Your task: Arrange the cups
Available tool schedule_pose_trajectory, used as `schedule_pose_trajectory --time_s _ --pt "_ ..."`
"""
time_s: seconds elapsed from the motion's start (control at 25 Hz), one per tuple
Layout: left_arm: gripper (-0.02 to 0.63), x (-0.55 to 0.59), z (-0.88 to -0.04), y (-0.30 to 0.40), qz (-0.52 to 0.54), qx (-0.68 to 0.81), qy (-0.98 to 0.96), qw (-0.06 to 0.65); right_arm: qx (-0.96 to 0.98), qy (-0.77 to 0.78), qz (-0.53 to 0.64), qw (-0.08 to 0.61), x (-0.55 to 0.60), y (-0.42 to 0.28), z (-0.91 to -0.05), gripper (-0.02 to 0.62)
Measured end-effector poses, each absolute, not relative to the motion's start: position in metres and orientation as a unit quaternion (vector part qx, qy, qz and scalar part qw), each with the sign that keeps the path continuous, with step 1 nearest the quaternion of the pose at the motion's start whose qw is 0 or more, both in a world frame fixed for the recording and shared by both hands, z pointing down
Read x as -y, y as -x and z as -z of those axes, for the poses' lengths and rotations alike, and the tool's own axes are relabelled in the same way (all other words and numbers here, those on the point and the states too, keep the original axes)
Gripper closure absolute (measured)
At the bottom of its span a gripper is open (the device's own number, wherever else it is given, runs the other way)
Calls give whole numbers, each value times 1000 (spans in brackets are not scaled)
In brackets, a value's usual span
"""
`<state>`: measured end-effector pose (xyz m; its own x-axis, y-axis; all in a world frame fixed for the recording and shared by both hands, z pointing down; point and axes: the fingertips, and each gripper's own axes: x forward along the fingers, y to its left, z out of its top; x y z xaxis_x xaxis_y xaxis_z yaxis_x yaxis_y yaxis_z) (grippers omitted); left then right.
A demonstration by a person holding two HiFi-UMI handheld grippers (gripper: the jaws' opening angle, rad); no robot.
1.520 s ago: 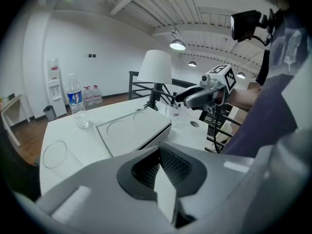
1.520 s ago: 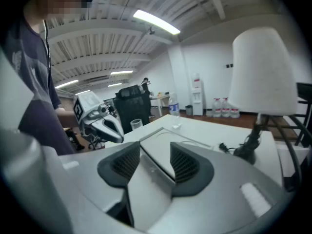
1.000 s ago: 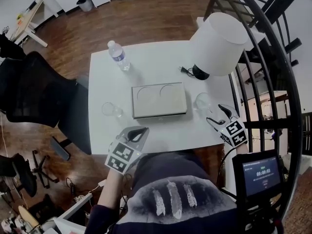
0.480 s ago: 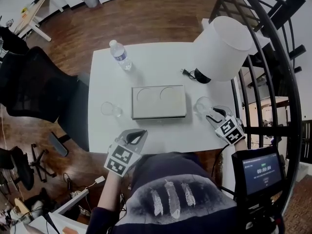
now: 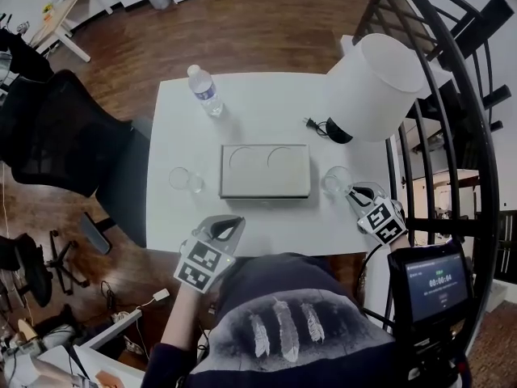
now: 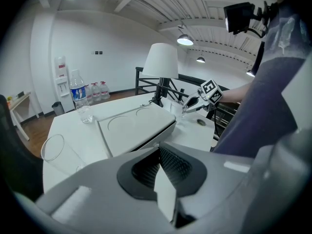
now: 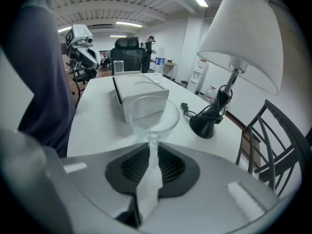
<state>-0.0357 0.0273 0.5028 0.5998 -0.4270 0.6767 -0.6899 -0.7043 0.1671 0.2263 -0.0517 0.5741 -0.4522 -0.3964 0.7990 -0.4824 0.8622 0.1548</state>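
Cup point(image 7: 150, 115) rim pinched by right claw point(image 7: 150, 144), jaws just closing on it.

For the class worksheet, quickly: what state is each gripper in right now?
Left gripper: shut, holding nothing.
Right gripper: jaws have just been closing; shut on the cup at its rim.

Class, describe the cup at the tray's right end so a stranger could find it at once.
On the white table lies a flat grey tray with two round recesses. Off its right end, near the lamp, stands a clear cup. Unlike the left cup, its rim is pinched by the right gripper, whose jaws have just been closing.
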Motion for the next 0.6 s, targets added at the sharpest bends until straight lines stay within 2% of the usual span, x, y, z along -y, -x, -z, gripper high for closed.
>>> schedule_pose_trajectory --time_s 0.32,0.6 --pt "606 -26 -501 39 -308 328 -868 209 866 -294 -55 401 58 -221 -558 552" --pt "606 -24 -499 40 -303 330 -870 207 884 -304 -20 355 75 -204 -493 552"
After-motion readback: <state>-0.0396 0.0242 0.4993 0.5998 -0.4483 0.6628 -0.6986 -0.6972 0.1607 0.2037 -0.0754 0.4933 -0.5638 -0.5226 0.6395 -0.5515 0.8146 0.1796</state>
